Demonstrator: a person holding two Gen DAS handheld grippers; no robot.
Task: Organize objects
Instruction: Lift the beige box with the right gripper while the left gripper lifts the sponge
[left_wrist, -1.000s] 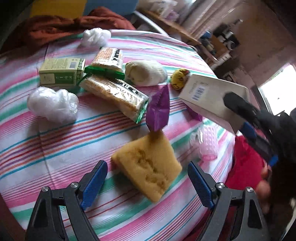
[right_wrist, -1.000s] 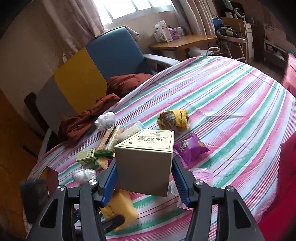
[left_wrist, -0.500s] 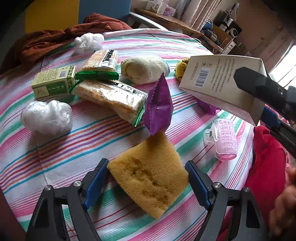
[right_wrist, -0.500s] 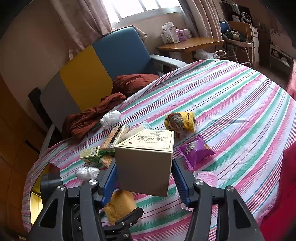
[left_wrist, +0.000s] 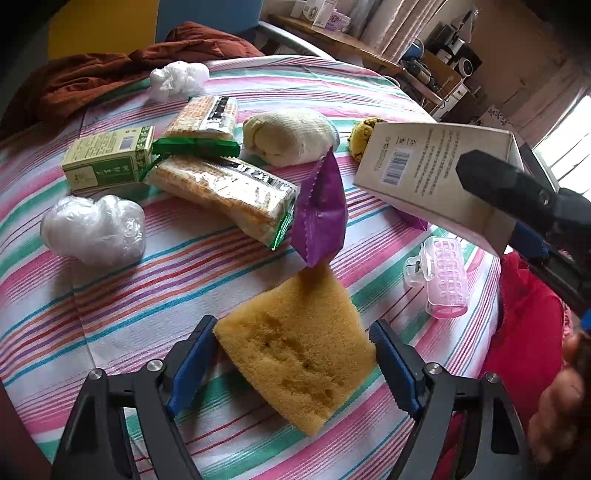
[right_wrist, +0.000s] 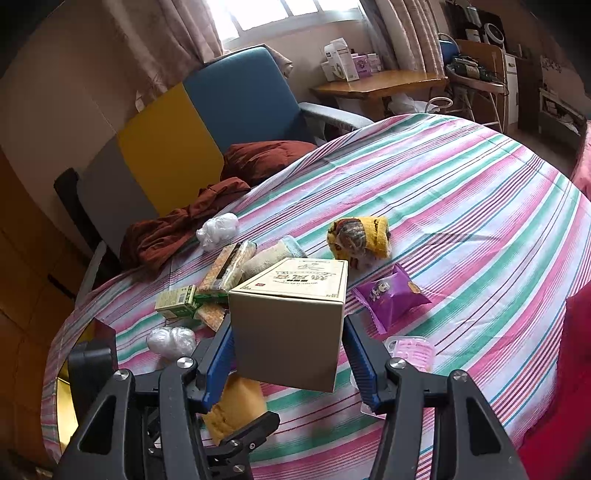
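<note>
The left gripper (left_wrist: 291, 354) has the yellow sponge (left_wrist: 299, 354) squeezed between its blue pads, just above the striped tablecloth (left_wrist: 110, 302). The right gripper (right_wrist: 288, 350) carries a cardboard box (right_wrist: 291, 325), clamped on both sides and lifted clear of the table. Below lie two cracker packs (left_wrist: 225, 188), a green carton (left_wrist: 107, 158), a purple snack bag (left_wrist: 321, 210) and a pink hair roller (left_wrist: 443, 280) beside the sponge.

Lived-in home room, striped tablecloth (right_wrist: 461, 192), blue-and-yellow armchair (right_wrist: 207, 122), curtained window (right_wrist: 280, 14), cluttered wooden desk (right_wrist: 380, 83)
</note>
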